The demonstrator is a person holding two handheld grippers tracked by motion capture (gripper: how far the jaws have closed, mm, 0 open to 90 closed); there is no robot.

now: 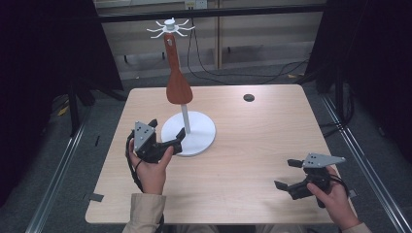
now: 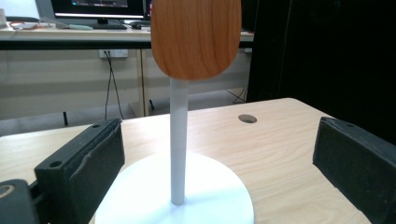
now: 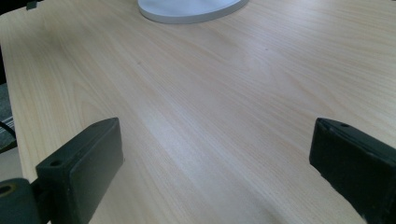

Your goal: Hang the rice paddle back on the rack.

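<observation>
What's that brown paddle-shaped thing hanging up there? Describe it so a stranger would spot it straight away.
Start at the wooden table and find the white stand with a round base, just ahead of the left tool. From the hooks at its top hangs a wooden spatula, blade down, in front of the pole. It is the one reddish-brown thing among white parts.

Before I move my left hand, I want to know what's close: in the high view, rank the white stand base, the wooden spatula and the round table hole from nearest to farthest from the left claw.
1. White stand base: right at the left claw.
2. Wooden spatula: hanging above, behind the base.
3. Table hole: far right side.
</observation>
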